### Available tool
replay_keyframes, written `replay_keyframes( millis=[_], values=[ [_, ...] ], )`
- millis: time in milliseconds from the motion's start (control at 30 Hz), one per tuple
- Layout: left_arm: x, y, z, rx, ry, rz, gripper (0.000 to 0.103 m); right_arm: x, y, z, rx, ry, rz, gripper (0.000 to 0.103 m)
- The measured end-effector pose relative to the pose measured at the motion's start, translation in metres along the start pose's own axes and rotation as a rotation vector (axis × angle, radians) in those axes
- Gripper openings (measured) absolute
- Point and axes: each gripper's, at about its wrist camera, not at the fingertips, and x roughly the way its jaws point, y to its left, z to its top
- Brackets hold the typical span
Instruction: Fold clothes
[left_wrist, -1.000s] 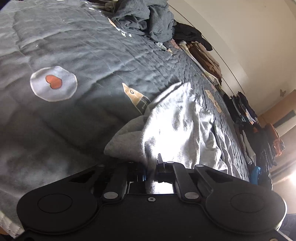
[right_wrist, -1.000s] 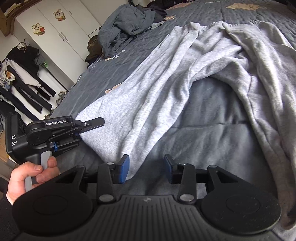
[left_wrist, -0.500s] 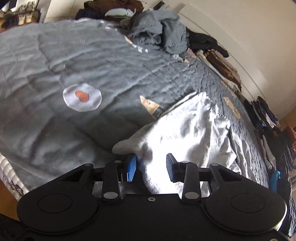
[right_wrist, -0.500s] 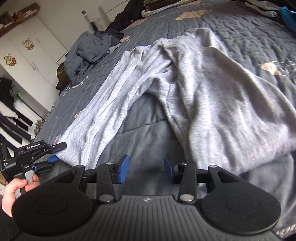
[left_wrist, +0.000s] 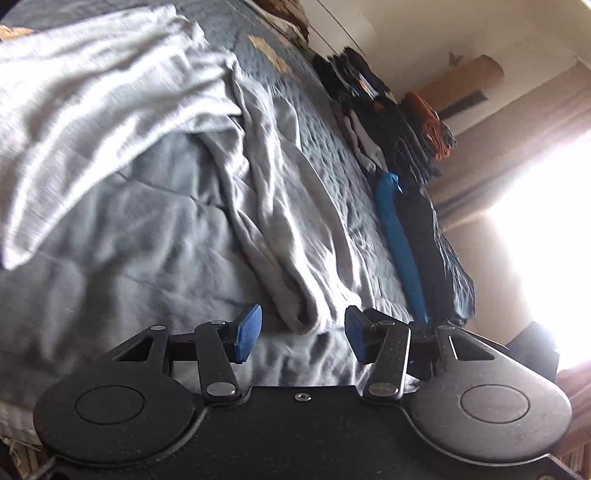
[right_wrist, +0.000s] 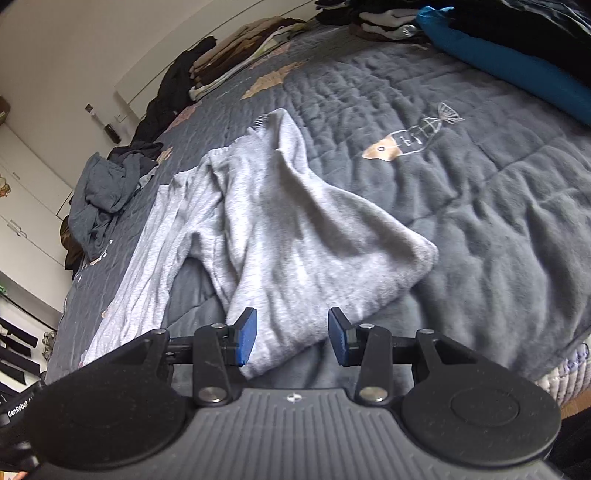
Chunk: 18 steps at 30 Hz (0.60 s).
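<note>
A light grey garment (right_wrist: 280, 236) with two long legs lies crumpled on the dark grey quilt (right_wrist: 480, 206). In the left wrist view the same garment (left_wrist: 110, 96) runs from top left down to a cuffed leg end (left_wrist: 299, 317). My left gripper (left_wrist: 303, 334) hovers over that end. Its jaws are opening, and the cuff lies between the blue pads without touching them. My right gripper (right_wrist: 291, 341) is open above the broad folded end of the garment. Cloth shows between and below its pads, which do not press on it.
A heap of dark blue-grey clothes (right_wrist: 101, 195) lies at the far left of the bed. Stacks of folded clothes (right_wrist: 236, 51) line the wall side, beside a blue folded piece (right_wrist: 498, 59). The bed's edge (right_wrist: 569, 365) is at lower right. A bright window (left_wrist: 546, 240) glares.
My left gripper let go of the grey cloth, opened wide and swung right to the other leg's end. My right gripper also swung right, from the gap between the legs to the broad folded end.
</note>
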Motion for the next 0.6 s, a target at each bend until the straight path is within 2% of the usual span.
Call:
replay_keyframes(
  millis=[67, 267, 500, 600],
  values=[
    [0.018, -0.001, -0.004, -0.007, 0.026, -0.022, 0.056, -0.002, -0.008, -0.002, 0.013, 0.006, -0.017, 0.041],
    [0.041, 0.011, -0.009, -0.078, 0.025, -0.024, 0.056, -0.006, -0.036, 0.0, 0.053, 0.01, -0.028, 0.041],
    [0.058, -0.001, -0.01, -0.046, 0.029, -0.013, 0.056, 0.003, -0.065, 0.016, 0.087, 0.021, 0.002, 0.041],
    [0.063, -0.002, -0.011, -0.038, 0.025, -0.004, 0.056, 0.009, -0.07, 0.019, 0.085, 0.032, 0.019, 0.052]
  ],
)
